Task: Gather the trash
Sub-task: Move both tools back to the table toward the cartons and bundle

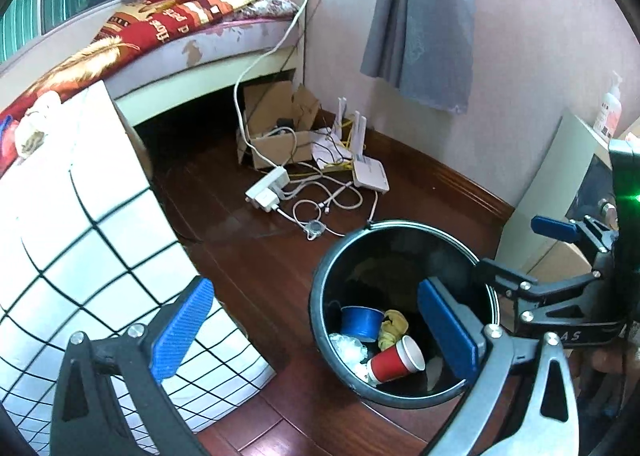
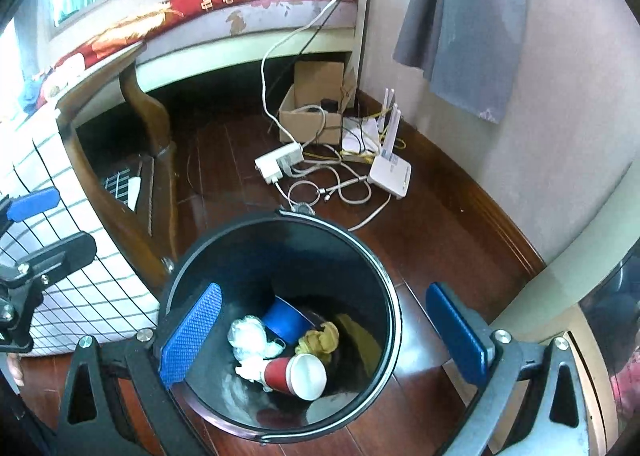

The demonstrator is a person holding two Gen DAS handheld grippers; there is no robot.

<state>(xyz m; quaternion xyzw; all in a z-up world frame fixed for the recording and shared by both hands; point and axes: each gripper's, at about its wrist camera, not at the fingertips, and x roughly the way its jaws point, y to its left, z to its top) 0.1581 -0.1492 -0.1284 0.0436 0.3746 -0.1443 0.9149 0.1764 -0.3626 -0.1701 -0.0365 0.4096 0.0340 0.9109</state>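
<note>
Hovering over black bin (image 2: pixel 280 320) on wooden floor (image 2: pixel 440 223): right tongs (image 2: pixel 324 332), spread wide, empty. Left tongs (image 1: pixel 316 328) likewise agape, holding nothing, beside bin rim. Inside bin: red paper cup (image 2: pixel 296 374) on its side, blue cup (image 2: pixel 284 320), crumpled white wrapper (image 2: pixel 248 336), yellowish wad (image 2: pixel 320 340). White router (image 2: pixel 390 171), power strip (image 2: pixel 278 159) near wall.

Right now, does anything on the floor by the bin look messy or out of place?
Yes: behind the bin, a power strip, loose cables and a router sprawl tangled across the floor beside an open cardboard box.
</note>
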